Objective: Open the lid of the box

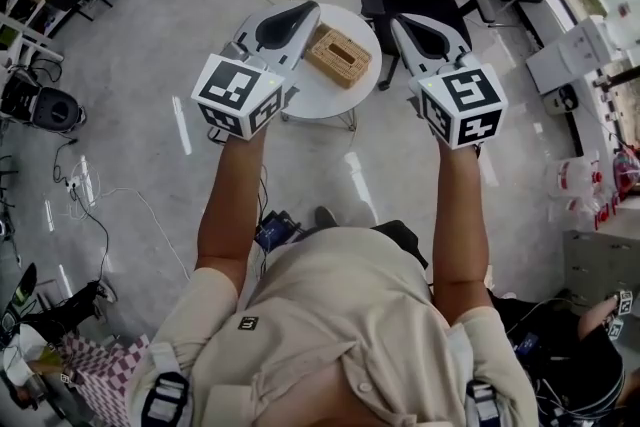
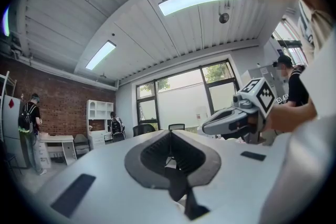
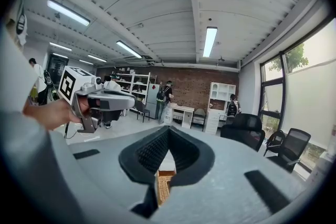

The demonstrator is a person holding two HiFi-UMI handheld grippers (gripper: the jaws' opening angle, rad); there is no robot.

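Head view: from above my head, steeply down onto left gripper point(image 1: 305, 11), right gripper point(image 1: 400, 21) and box point(image 1: 338, 56); left gripper view: along my left jaws, level, toward windows point(image 2: 181, 99), right gripper at right; right gripper view: along my right jaws, toward brick wall point(image 3: 191, 89), left gripper at left, box close below, shared with head view.

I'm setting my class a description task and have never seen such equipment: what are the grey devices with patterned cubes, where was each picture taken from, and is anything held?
A person holds a tool in each hand: the left gripper and the right gripper. The patterned cubes are part of them. The head view comes from a camera on the person's head, looking down. The other two come from cameras riding on each gripper, looking along its fingers. Below stands a round white table with a woven box on it, lid on. Both pairs of fingers are closed, holding nothing.
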